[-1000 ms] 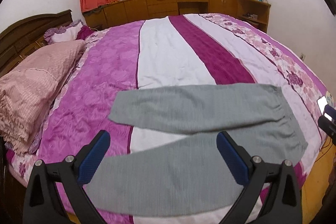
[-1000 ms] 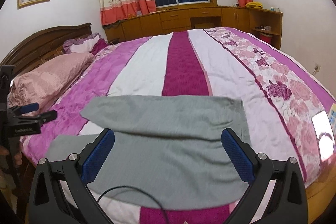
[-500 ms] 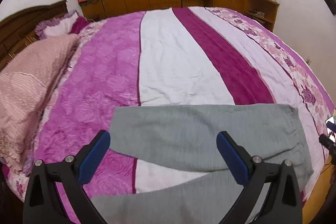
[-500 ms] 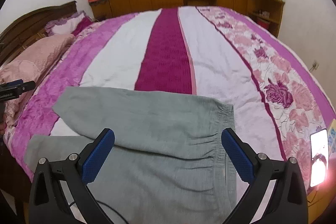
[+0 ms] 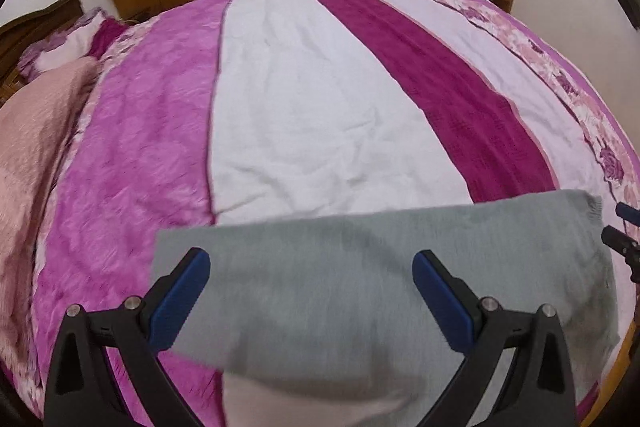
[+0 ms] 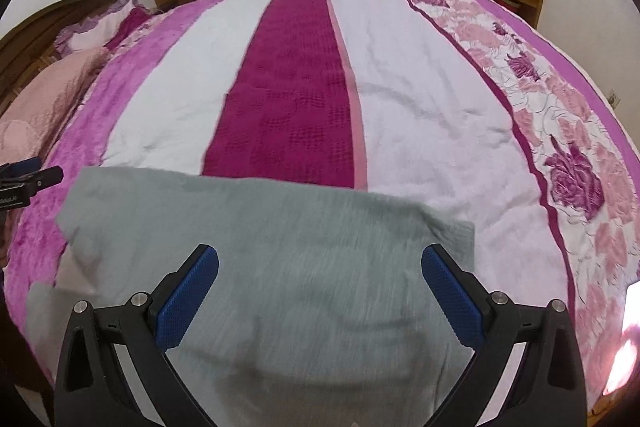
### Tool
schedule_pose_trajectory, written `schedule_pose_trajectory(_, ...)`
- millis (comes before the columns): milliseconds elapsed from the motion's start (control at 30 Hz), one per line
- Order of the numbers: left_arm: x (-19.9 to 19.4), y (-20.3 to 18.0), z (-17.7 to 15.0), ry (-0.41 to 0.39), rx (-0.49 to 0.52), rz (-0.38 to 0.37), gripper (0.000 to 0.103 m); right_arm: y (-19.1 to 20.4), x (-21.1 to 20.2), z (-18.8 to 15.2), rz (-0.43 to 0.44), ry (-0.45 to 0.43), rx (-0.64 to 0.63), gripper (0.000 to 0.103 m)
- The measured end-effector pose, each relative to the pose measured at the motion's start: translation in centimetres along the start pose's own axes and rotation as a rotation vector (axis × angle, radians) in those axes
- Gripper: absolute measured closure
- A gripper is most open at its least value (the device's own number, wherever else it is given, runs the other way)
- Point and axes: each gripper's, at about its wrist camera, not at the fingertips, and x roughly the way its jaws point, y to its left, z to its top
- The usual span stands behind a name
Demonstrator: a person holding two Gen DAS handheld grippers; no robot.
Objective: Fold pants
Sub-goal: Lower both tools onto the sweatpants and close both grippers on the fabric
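Left wrist view: the left gripper (image 5: 311, 301) hangs with jaws spread wide and nothing between them, over the grey pants (image 5: 360, 267) lying across the lower frame on the striped bedspread (image 5: 312, 99); right wrist view: the right gripper (image 6: 320, 297) is likewise released, above the pants (image 6: 304, 267); a pink pillow (image 5: 28, 163) sits at left.

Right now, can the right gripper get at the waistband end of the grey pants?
Probably yes. The right gripper is open over the grey pants, whose waistband edge lies just beside its right finger. Nothing lies on the bedspread between them.
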Motion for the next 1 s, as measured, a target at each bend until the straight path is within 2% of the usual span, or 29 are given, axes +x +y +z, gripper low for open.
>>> schedule_pose_trajectory(200, 5.6, -1.7, 1.6, 0.052, 0.071, -0.022, 0.0, -1.2, 5.2, 1.6, -0.01, 0.056, -0.017, 0.005)
schedule_pose_trajectory(333, 8.6, -2.6, 1.7, 0.068, 0.139, -0.074, 0.0, -1.9, 8.0, 2.1, -0.002, 0.075, -0.028, 0.005)
schedule_pose_trajectory(467, 11.4, -3.4, 1.0, 0.093, 0.205, -0.075, 0.0, -1.6, 10.3, 1.6, -0.049, 0.092, -0.101, 0.005)
schedule_pose_trajectory(567, 13.0, -3.9, -0.1, 0.104, 0.249, -0.082, 0.0, -0.7, 11.2, 0.8, -0.095, 0.037, -0.179, 0.004)
schedule_pose_trajectory(633, 13.7, -3.5, -0.7, 0.097, 0.224, -0.107, 0.0, -0.6, 11.3, 0.3, -0.094, -0.002, -0.174, 0.004)
schedule_pose_trajectory(733, 14.8, -1.9, -0.9, 0.126, 0.113, -0.189, 0.0, -0.9, 11.3, 0.1, -0.074, -0.027, -0.155, 0.003)
schedule_pose_trajectory(833, 15.0, -1.4, -1.4, 0.088, 0.137, -0.223, 0.0, -1.0, 11.6, 0.1, -0.062, -0.035, -0.147, 0.003)
schedule_pose_trajectory(1000, 14.8, -1.2, -2.0, 0.058, 0.145, -0.222, 0.0, -0.8, 11.8, 0.1, -0.067, -0.042, -0.148, 0.003)
